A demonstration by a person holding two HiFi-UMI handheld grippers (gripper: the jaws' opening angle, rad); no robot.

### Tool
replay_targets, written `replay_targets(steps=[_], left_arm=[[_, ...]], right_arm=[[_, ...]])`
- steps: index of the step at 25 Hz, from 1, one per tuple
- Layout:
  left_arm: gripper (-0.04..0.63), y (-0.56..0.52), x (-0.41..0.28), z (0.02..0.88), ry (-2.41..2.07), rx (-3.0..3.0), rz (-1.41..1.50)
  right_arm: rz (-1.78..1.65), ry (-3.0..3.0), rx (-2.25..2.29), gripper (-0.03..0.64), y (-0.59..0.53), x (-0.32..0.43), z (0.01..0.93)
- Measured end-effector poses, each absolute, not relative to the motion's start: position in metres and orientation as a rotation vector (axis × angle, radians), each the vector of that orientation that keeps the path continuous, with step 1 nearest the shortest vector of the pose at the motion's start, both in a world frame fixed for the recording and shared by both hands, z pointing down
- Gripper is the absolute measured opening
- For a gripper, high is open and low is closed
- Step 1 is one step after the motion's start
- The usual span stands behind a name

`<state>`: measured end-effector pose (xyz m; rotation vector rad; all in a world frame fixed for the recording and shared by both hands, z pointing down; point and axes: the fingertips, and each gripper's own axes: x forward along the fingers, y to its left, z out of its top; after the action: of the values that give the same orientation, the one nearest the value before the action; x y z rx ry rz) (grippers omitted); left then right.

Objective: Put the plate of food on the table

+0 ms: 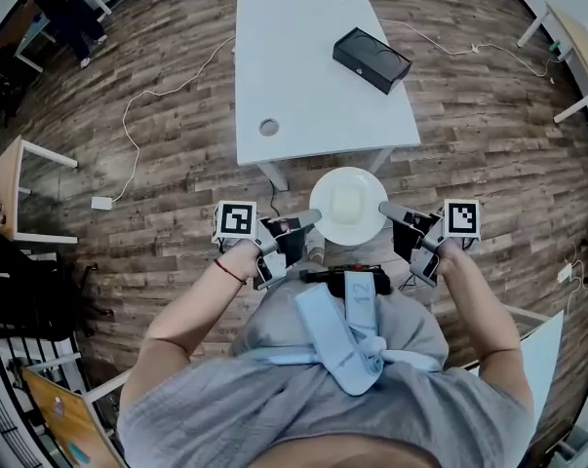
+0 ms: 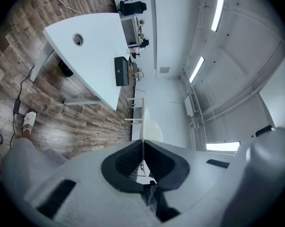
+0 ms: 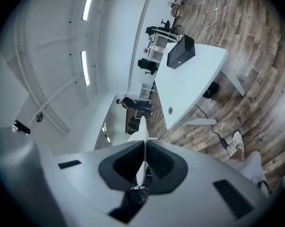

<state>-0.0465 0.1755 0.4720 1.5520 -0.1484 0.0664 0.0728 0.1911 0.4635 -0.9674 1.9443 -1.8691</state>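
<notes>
A white plate [image 1: 349,206] with a pale block of food [image 1: 346,203] on it hangs in the air just short of the white table [image 1: 303,76]. My left gripper [image 1: 313,218] is shut on the plate's left rim, and my right gripper [image 1: 383,209] is shut on its right rim. In the left gripper view the plate [image 2: 143,126] shows edge-on as a thin white line between the closed jaws. The right gripper view gives the same edge-on plate [image 3: 142,131] clamped in its jaws. The table [image 2: 92,51] lies ahead in the left gripper view and the table [image 3: 192,79] in the right gripper view.
A black box [image 1: 371,59] lies on the table's far right part, and a round cable hole [image 1: 268,127] sits near its front left. White cables [image 1: 152,115] trail over the wood floor. Other tables stand at left [image 1: 11,183] and far right [image 1: 576,52]. A person [image 1: 64,8] stands at far left.
</notes>
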Motion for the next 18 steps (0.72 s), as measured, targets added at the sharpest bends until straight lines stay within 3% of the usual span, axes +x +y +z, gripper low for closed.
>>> replay_targets(steps=[18], left_arm=[[0.026,0.029,-0.047,0.47,-0.152,1.572,0.055]], right_arm=[[-1.873,1.969,-0.983,0.038,0.043,0.072,0.466]])
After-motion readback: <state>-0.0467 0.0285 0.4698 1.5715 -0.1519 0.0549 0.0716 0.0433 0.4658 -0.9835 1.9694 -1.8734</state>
